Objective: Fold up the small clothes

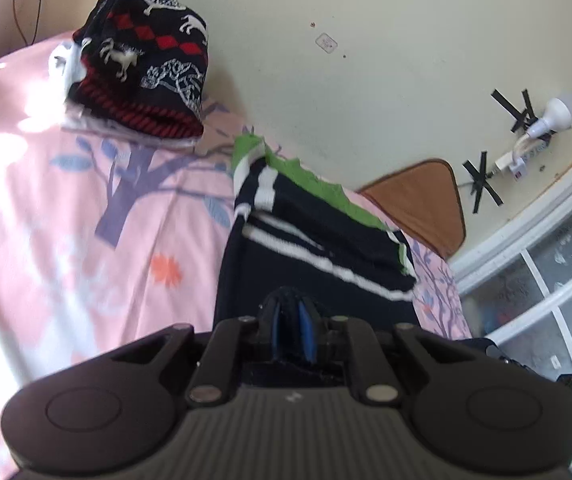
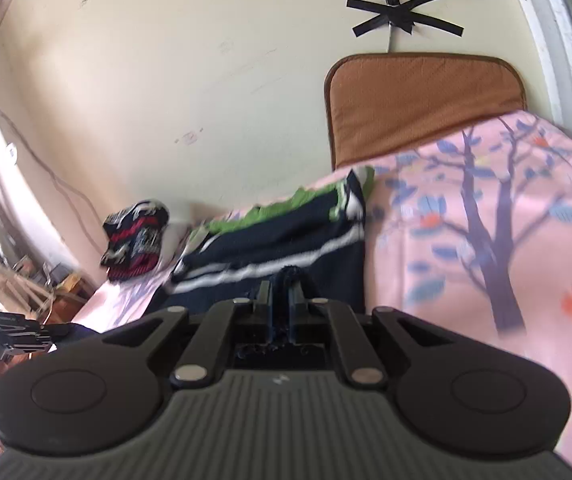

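Both wrist cams sit low over the bed (image 1: 65, 200), close in, looking forward along their own fingers toward the wall (image 1: 366, 60). Left view is rolled, bed sloping down to the right. Shared: navy striped garment (image 1: 318, 248) (image 2: 277, 236), patterned folded knit (image 1: 145, 72) (image 2: 135, 236), brown cushion (image 1: 422, 200) (image 2: 422, 108), taped wall plugs (image 1: 522, 156).

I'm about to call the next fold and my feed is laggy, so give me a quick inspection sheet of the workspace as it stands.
Surface: pink bedsheet with a tree print.
Job's things: navy sweater with white stripes and green trim, lying on the sheet; folded patterned sweater set apart near the wall.
Clutter: brown mat against the wall.
Grippers: left hand-held gripper and right hand-held gripper each pinch the navy sweater's near edge.
Cables: power strip and cord taped to the wall.
Surroundings: cream wall, window at right.
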The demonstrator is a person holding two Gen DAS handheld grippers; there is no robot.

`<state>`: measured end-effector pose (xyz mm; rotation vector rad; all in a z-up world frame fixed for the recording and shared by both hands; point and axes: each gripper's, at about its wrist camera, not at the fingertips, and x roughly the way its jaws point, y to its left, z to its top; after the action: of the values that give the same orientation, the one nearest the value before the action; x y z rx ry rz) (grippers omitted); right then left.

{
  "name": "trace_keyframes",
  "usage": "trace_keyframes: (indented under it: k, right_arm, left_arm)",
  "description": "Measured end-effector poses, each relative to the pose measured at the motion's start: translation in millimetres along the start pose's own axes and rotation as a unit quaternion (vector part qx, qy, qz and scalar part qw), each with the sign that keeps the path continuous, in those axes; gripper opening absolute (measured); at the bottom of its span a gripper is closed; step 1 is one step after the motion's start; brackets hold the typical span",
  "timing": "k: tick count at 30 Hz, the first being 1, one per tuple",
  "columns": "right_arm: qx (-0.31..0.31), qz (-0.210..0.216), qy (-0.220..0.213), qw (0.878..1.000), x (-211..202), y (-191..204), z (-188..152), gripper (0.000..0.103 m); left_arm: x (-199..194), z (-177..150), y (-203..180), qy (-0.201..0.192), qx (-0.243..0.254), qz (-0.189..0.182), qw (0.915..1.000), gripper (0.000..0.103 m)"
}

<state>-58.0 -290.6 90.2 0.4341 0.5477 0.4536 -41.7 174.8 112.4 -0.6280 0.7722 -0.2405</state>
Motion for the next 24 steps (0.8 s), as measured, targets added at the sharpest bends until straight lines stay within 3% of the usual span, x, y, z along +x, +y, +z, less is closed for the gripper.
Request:
trace_keyframes:
  k: [2,4,6,8,10,12,15,16,17,18,21,23,24]
  right_arm:
    - [0.011,-0.008,0.003,1.0,34.4,-15.0,23.8,0.01]
    - [0.037,-0.027,0.0,0.999,72.6,-32.2,42.5,0.018]
    - [0.03,-0.067,-0.008,0.997,100.0,-42.5,50.0,0.054]
    - [0.032,-0.083,-0.003,0.996,102.3,-48.8,47.3,0.054]
    - [0.025,-0.059,0.004,0.998,87.4,-52.5,37.3,0.053]
    - [0.011,-0.072,0.018,0.997,76.3,-51.9,25.0,0.054]
    - [0.014,-0.069,0.043,0.997,76.2,-48.2,9.6,0.054]
    - [0.019,-0.063,0.048,0.997,77.1,-45.6,5.8,0.053]
    - [0.018,-0.053,0.05,0.997,77.6,-41.2,2.0,0.029]
    - [0.008,-0.051,0.051,0.997,78.2,-35.4,-0.9,0.01]
    - [-0.029,-0.108,0.068,0.991,86.5,-29.7,-10.7,0.009]
    - [-0.016,-0.096,0.078,0.992,86.0,-42.6,-12.9,0.013]
    - [-0.013,-0.095,0.089,0.991,84.8,-43.9,-7.9,0.021]
  left_arm:
    - [35.2,30.5,-4.1,-0.012,-0.001,0.019,0.9997,0.015]
    - [71.6,52.7,-4.0,-0.021,0.004,0.063,0.9978,0.048]
    - [90.4,59.9,4.7,-0.018,-0.016,0.1,0.9947,0.051]
    - [91.4,53.0,17.7,0.002,-0.019,0.067,0.9976,0.054]
    - [85.7,39.4,23.7,0.005,-0.004,0.087,0.9962,0.067]
    - [84.6,25.3,24.0,0.018,0.02,0.096,0.995,0.071]
    - [93.3,6.9,17.6,0.045,0.047,0.092,0.9937,0.068]
    - [96.6,1.1,12.6,0.049,0.063,0.092,0.9925,0.056]
    - [100.5,-4.2,7.7,0.053,0.083,0.097,0.9904,0.041]
    - [105.6,-9.0,3.9,0.06,0.105,0.112,0.9864,0.009]
    - [105.7,-13.5,0.9,0.057,0.137,0.129,0.9805,0.01]
    - [101.1,-7.4,5.9,0.072,0.117,0.13,0.9821,0.017]
    - [97.1,-2.9,8.1,0.08,0.106,0.13,0.9827,0.022]
